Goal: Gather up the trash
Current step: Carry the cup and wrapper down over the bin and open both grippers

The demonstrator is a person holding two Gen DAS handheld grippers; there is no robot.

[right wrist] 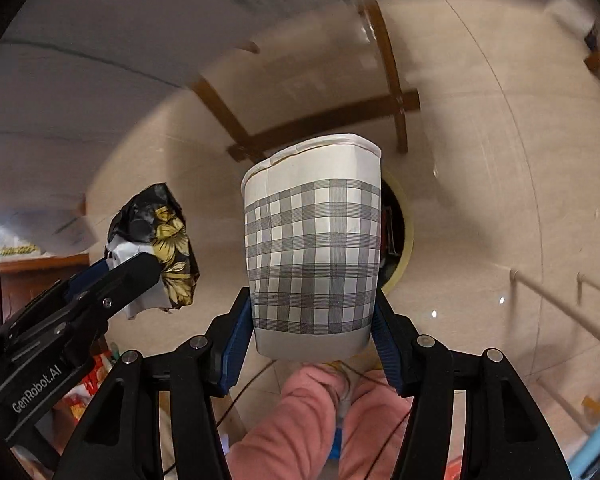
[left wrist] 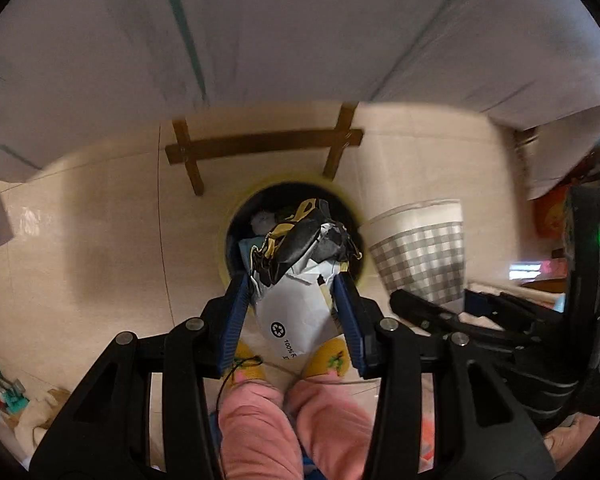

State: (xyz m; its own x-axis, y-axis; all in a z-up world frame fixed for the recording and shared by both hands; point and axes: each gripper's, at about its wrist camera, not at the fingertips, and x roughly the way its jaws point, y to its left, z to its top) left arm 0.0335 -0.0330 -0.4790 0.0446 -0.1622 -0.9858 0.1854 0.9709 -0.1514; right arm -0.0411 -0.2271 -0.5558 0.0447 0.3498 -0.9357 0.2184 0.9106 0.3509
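Both hand-held grippers carry trash above the yellow-rimmed round bin.

Left wrist view: the left hand-held gripper [left wrist: 294,300] is clamped on a crumpled black, white and gold paper wrapper [left wrist: 300,280], directly over the bin [left wrist: 224,248] on the tiled floor; light, soft, grip mid-body.
Right wrist view: the right hand-held gripper [right wrist: 312,340] is clamped on a grey-checked paper cup [right wrist: 312,248] near its base; light, crushable, so squeeze gently.
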